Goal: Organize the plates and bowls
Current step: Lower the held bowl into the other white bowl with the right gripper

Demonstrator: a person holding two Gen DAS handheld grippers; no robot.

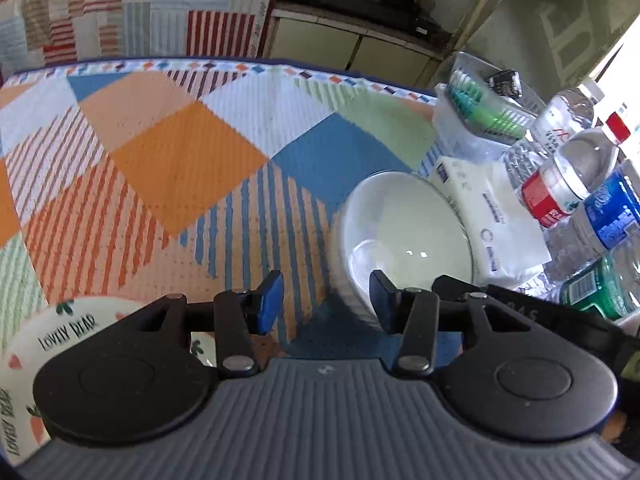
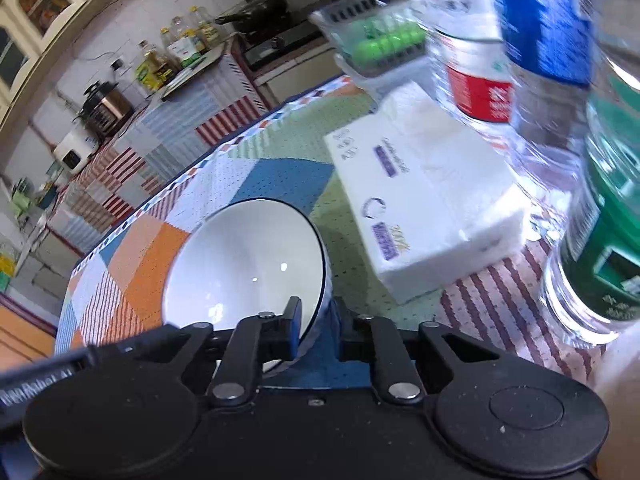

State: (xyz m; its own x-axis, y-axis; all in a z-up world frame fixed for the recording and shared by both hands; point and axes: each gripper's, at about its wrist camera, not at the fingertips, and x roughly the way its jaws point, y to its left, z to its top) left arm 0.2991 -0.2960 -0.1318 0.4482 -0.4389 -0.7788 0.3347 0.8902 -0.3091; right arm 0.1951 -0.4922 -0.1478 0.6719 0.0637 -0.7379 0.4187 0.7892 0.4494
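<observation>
A white bowl (image 2: 240, 264) with a dark blue rim rests tilted on the patterned tablecloth. My right gripper (image 2: 318, 328) is shut on its near rim, one finger inside the bowl and the other against its outer wall. In the left wrist view the same bowl (image 1: 404, 232) lies just ahead and to the right. My left gripper (image 1: 326, 304) stands open beside it, its right pad (image 1: 380, 304) close to the bowl's ribbed wall and not pressing on it. A "Lovely Bear" plate (image 1: 60, 340) lies flat under the left gripper's left side, partly hidden.
A white tissue pack (image 2: 424, 200) lies right behind the bowl. Several water bottles (image 2: 600, 240) crowd the right side, with a clear basket (image 2: 380, 40) of green items beyond. The tablecloth (image 1: 180, 160) stretches left to the table's far edge, and a kitchen counter stands behind.
</observation>
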